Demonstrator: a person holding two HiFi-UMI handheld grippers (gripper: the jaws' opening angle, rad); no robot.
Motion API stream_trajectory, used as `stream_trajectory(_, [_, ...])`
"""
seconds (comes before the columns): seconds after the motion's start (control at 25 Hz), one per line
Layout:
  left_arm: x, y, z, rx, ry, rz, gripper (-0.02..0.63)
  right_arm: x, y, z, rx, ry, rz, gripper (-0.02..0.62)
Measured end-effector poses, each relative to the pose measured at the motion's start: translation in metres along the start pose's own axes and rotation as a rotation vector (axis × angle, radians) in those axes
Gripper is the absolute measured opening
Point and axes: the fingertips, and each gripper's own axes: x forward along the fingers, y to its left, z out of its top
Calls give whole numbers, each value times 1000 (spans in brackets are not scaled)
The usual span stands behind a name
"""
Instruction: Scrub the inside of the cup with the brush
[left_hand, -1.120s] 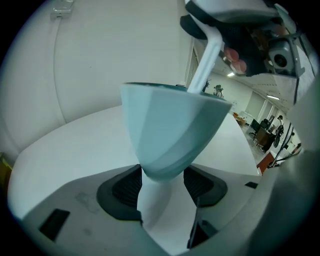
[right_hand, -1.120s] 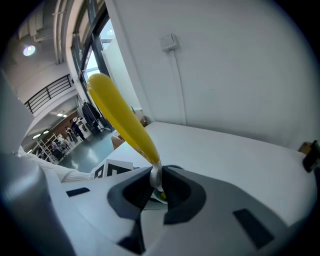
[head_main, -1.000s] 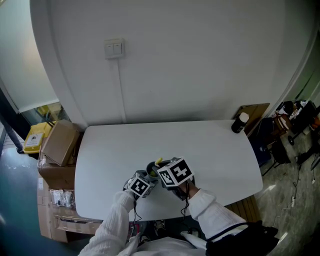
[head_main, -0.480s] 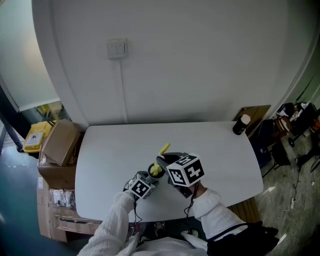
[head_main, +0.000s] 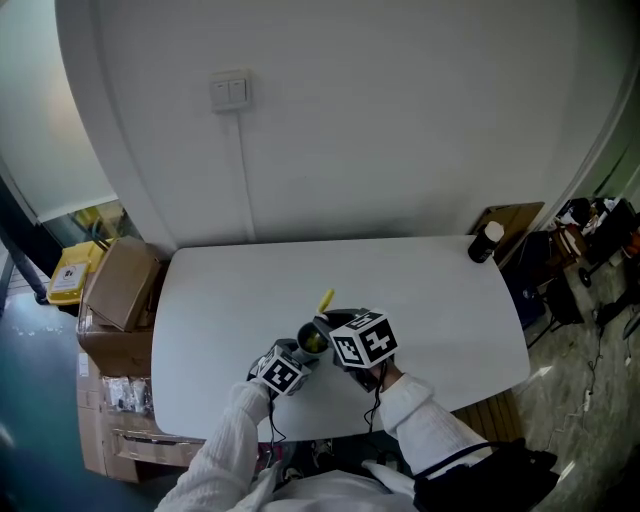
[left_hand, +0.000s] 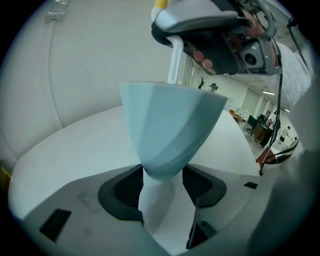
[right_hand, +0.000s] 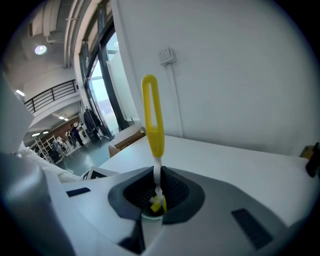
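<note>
- Head view: the left gripper (head_main: 299, 356) holds the pale blue cup (head_main: 311, 341) just ahead of its jaws, over the white table (head_main: 430, 290). The right gripper (head_main: 328, 328) is close against the cup's right side, over its mouth. The yellow handle of the brush (head_main: 326, 299) slants up beyond the right gripper. Something yellow-green shows inside the cup's mouth, which I take to be the brush's working end.
- Left gripper view: the jaws are clamped on the cup's narrow foot, with a dark pad pressing each side. The faceted bowl widens upward beyond the pads. The right gripper hangs over the rim, and the brush's white shaft drops from it behind the rim into the cup.
- Right gripper view: the jaws are closed on the thin white shaft. The yellow loop handle stands up beyond them. A yellow end and a pale round rim show low in the gap between the jaws, so the cup lies right under this gripper.
- Progress, as I judge it: cup and brush are both in hand and the brush is inserted, so scrubbing looks under way. How much of the inner wall has been covered cannot be told. More strokes, then pulling the brush out, seem to be what is left.
</note>
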Motion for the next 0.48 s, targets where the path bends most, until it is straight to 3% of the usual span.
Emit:
stream_trajectory(0.16, [-4, 0, 1, -3, 3, 1, 249, -6, 5, 0, -56, 60, 6, 84])
stream_trajectory(0.36, [-1, -1, -1, -5, 10, -8, 247, -40, 20, 37, -105, -12, 19, 84])
stream_trajectory(0.48, [0, 0, 0, 1, 4, -6, 247, -60, 33, 51, -151, 31, 46, 84])
